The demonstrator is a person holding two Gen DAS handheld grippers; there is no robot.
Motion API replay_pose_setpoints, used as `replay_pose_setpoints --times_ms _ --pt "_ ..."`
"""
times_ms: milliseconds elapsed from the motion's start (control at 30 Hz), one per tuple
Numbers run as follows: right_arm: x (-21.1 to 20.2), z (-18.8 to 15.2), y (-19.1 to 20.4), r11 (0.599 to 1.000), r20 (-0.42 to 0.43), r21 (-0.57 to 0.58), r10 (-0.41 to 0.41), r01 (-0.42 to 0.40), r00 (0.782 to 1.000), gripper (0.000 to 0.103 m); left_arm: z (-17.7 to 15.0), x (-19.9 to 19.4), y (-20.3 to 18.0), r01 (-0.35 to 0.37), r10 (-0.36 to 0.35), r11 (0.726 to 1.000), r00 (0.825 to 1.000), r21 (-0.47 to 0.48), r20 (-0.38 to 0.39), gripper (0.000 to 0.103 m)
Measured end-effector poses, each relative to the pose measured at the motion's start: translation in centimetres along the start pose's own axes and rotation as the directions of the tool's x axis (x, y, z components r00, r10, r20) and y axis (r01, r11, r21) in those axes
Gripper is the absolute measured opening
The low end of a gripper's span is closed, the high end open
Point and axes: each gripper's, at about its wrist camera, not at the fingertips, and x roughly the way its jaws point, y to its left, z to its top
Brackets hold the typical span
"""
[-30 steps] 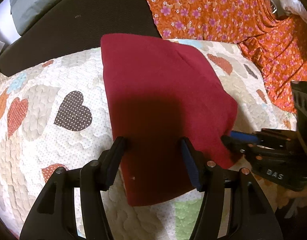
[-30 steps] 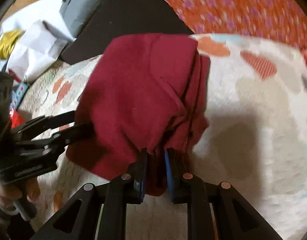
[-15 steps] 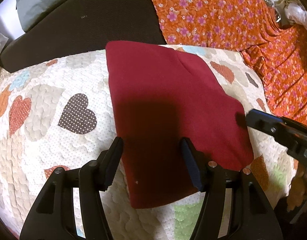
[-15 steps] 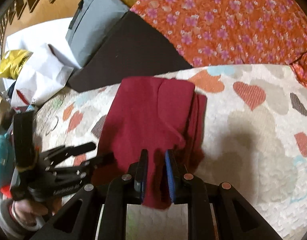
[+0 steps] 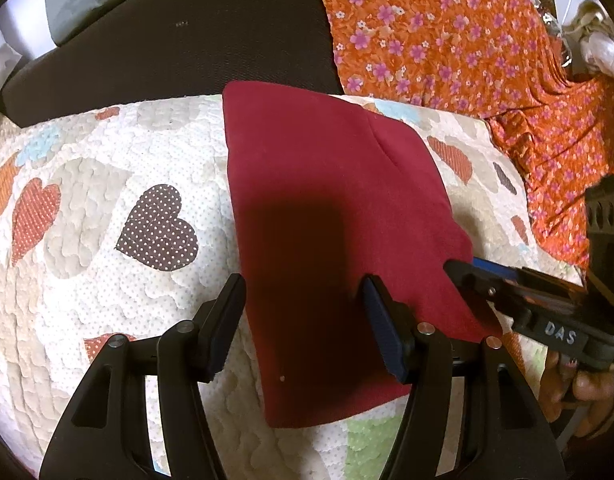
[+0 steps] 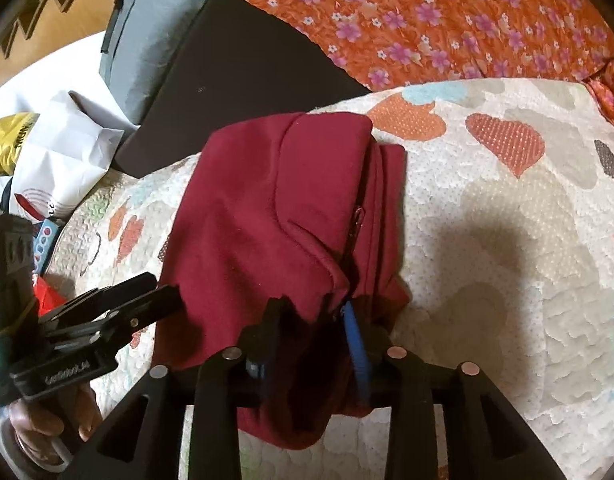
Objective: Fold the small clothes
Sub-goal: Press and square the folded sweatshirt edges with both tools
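Note:
A dark red folded garment (image 5: 331,216) lies on the heart-patterned quilt (image 5: 107,184). It also shows in the right wrist view (image 6: 283,216), with stacked folded layers along its right side. My left gripper (image 5: 303,312) is open and hovers over the garment's near end, holding nothing. My right gripper (image 6: 311,328) is open with the garment's near right edge lying between its fingers. It shows from the side in the left wrist view (image 5: 467,272) at the garment's right edge.
An orange flowered cloth (image 5: 467,40) lies at the back right. A dark cushion (image 5: 179,36) and a grey cushion (image 6: 147,40) lie behind the quilt. White bags (image 6: 59,160) sit at the far left.
My right gripper was shut on the garment's right edge, lifted it, then came back down and opened. My left gripper stayed open over the near end.

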Motion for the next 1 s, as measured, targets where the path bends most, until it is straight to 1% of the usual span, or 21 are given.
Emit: replay_pose_setpoints --times_ms 33,67,167,233,333,400,500,567,600,667,700,733,800,867,933,967,1000 --pt "-0.2 0.0 0.1 1.000 0.005 -0.004 -0.002 0.002 1.000 0.040 0.0 0.0 0.1 0.000 0.000 1.000 1.000 -0.005 0.000 0.070" --pt "-0.3 0.0 0.1 1.000 0.009 -0.005 -0.003 0.003 1.000 0.042 0.1 0.1 0.2 0.007 -0.007 1.000 1.000 -0.016 0.000 0.070" --pt "-0.6 0.2 0.0 1.000 0.022 0.009 0.007 -0.007 1.000 0.043 0.3 0.2 0.5 0.029 -0.029 0.999 0.999 -0.034 -0.014 0.070" --pt "-1.1 0.5 -0.4 0.999 0.053 0.030 0.012 -0.013 0.999 0.046 0.6 0.1 0.8 0.044 -0.044 0.998 0.999 -0.040 -0.012 0.070" --pt "-1.1 1.3 -1.4 0.998 0.081 0.062 -0.004 -0.001 0.997 0.049 1.2 -0.1 1.5 0.074 -0.074 0.994 0.997 -0.078 -0.001 0.070" --pt "-0.4 1.8 -2.2 0.996 0.076 0.091 0.006 -0.013 0.997 0.056 1.5 0.2 2.2 0.107 -0.108 0.988 0.994 -0.109 -0.004 0.072" --pt "1.2 2.3 -3.6 0.987 0.063 0.139 0.069 -0.077 0.996 0.060 1.7 1.1 2.9 0.116 -0.119 0.984 0.993 -0.135 -0.010 0.072" --pt "2.0 2.6 -4.2 0.984 0.055 0.150 0.089 -0.097 0.994 0.066 1.8 1.8 3.4 0.139 -0.143 0.979 0.990 -0.150 -0.016 0.075" --pt "2.4 2.7 -4.6 0.981 0.056 0.161 0.105 -0.113 0.993 0.067 1.8 2.2 3.7 0.151 -0.156 0.975 0.988 -0.162 -0.018 0.078" --pt "3.5 3.0 -5.3 0.969 0.057 0.184 0.159 -0.167 0.986 0.068 1.8 3.1 4.0 0.176 -0.184 0.967 0.982 -0.187 -0.029 0.080" --pt "4.2 3.1 -5.7 0.961 0.053 0.200 0.184 -0.191 0.982 0.072 1.8 3.5 4.1 0.185 -0.195 0.963 0.980 -0.196 -0.034 0.082" --pt "4.5 3.2 -5.8 0.956 0.059 0.209 0.198 -0.207 0.978 0.073 1.7 3.9 4.3 0.192 -0.204 0.960 0.978 -0.205 -0.037 0.084" --pt "4.9 3.5 -5.8 0.952 0.096 0.203 0.213 -0.229 0.972 0.074 1.6 4.5 4.5 0.207 -0.220 0.952 0.975 -0.224 -0.037 0.088" --pt "5.3 3.7 -5.2 0.951 0.097 0.195 0.223 -0.238 0.970 0.074 1.4 5.1 4.8 0.232 -0.249 0.940 0.968 -0.252 -0.040 0.089" --pt "5.2 3.7 -4.6 0.957 0.090 0.187 0.209 -0.222 0.974 0.065 1.2 5.3 5.0 0.256 -0.276 0.927 0.960 -0.274 -0.037 0.088" --pt "5.0 3.7 -4.1 0.962 0.087 0.177 0.197 -0.210 0.977 0.057 1.1 5.1 5.0 0.270 -0.289 0.924 0.957 -0.269 -0.032 0.085" --pt "4.7 3.7 -3.9 0.965 0.091 0.169 0.190 -0.203 0.978 0.049 1.2 4.8 4.7 0.287 -0.303 0.924 0.953 -0.252 -0.026 0.072"
